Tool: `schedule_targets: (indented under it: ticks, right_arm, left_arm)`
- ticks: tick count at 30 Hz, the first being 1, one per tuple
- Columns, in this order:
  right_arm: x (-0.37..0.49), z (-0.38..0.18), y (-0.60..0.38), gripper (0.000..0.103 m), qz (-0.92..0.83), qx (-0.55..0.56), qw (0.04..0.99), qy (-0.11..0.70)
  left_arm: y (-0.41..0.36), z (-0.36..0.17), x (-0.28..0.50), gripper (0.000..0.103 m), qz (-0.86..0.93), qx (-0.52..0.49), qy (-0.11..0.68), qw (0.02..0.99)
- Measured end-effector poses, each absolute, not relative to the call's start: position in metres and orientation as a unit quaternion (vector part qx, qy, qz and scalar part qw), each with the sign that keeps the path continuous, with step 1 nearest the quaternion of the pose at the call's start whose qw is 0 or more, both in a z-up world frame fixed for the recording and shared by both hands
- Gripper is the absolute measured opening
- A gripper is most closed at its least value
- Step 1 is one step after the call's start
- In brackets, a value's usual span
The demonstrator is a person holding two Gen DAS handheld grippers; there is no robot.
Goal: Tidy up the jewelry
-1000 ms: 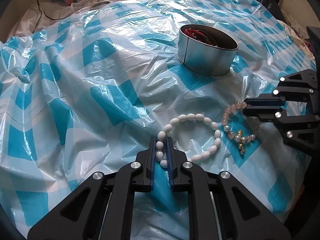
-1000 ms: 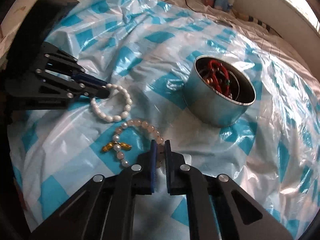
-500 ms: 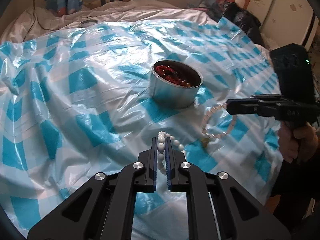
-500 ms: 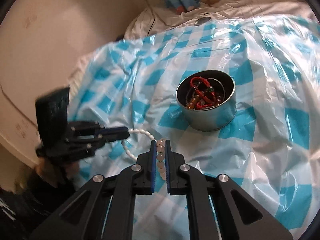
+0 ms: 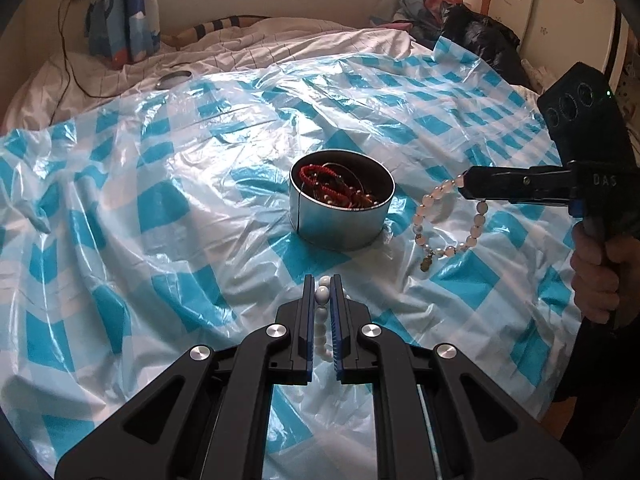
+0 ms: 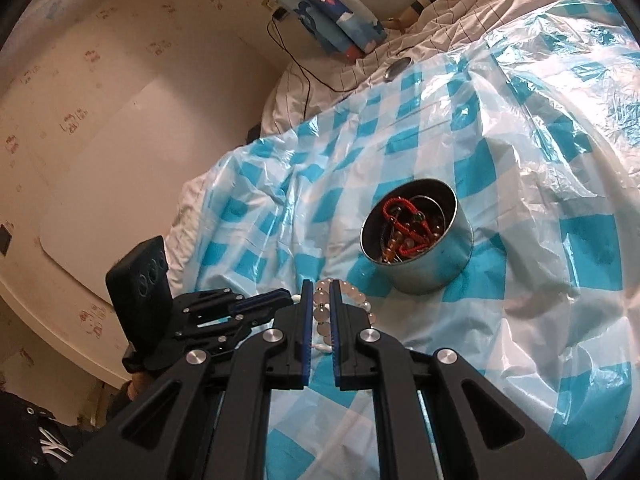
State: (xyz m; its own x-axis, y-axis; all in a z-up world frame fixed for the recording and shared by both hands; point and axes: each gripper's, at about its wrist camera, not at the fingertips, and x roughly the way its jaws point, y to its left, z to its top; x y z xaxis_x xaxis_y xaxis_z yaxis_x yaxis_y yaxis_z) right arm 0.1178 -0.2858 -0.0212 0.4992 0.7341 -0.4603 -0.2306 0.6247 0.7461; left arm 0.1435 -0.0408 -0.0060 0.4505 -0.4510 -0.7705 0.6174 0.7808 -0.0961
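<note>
A round metal tin point(image 5: 342, 216) with red cord and bead jewelry inside stands on the blue-and-white checked plastic sheet; it also shows in the right wrist view point(image 6: 418, 236). My left gripper point(image 5: 322, 292) is shut on a white bead bracelet point(image 5: 321, 294), lifted off the sheet, in front of the tin. My right gripper point(image 5: 466, 184) is shut on a pink bead bracelet point(image 5: 448, 220) that hangs beside the tin's right side, its gold charm near the sheet. In the right wrist view the pink beads point(image 6: 320, 312) sit between the right gripper's jaws point(image 6: 320, 292).
The plastic sheet point(image 5: 160, 208) covers a bed with wrinkled white bedding behind. A cable point(image 5: 68, 68) and a small round object point(image 5: 174, 79) lie at the back. A wall is at the left in the right wrist view. A dark bag point(image 5: 476, 36) sits at the far right.
Both grippers have lifted their bracelets off the sheet and risen. The right gripper has carried the pink bracelet up close to the tin's right side.
</note>
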Motion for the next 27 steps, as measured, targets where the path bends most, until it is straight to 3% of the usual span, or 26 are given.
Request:
schedule_targets:
  ticks: [27]
  right_arm:
    - [0.124, -0.016, -0.303, 0.009, 0.306, 0.351, 0.800, 0.377]
  left_arm:
    - [-0.069, 0.019, 0.146, 0.007, -0.287, 0.144, 0.369, 0.872]
